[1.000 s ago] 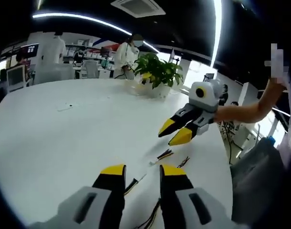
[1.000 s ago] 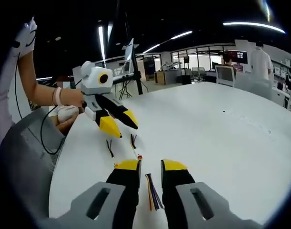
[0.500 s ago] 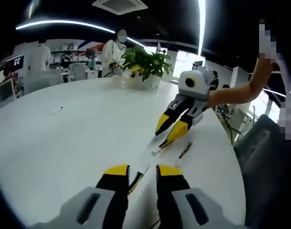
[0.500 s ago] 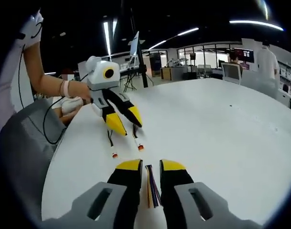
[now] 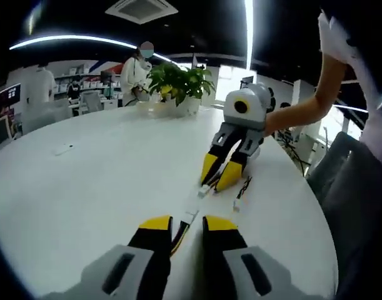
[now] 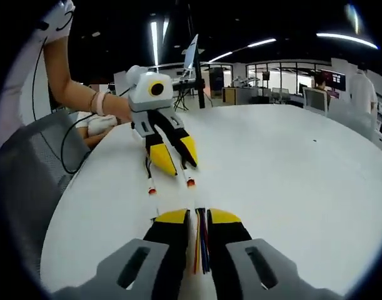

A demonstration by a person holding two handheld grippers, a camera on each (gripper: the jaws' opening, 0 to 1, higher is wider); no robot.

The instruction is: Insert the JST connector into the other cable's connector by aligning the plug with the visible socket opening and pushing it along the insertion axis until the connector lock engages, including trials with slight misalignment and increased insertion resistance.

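On the white round table (image 5: 84, 181), between the two tools, the small white plug on dark and yellow wires (image 5: 189, 215) lies just ahead of the left gripper (image 5: 185, 225). Its jaws stand parted either side of the wires, with a gap showing, so nothing is clamped yet. Straight ahead and a touch right, near but not touching, is the second white connector (image 5: 204, 189), poking from the tips of the right gripper (image 5: 220, 174). In the right gripper view, that tool looks pinched on its multicoloured wire bundle (image 6: 200, 244). Both cables run roughly along one line, end facing end, and the right gripper looks the better placed to push. Count three cables: two being worked, plus one loose black lead (image 5: 241, 192) beside them. Two grippers. One potted green plant (image 5: 178, 81) far back.
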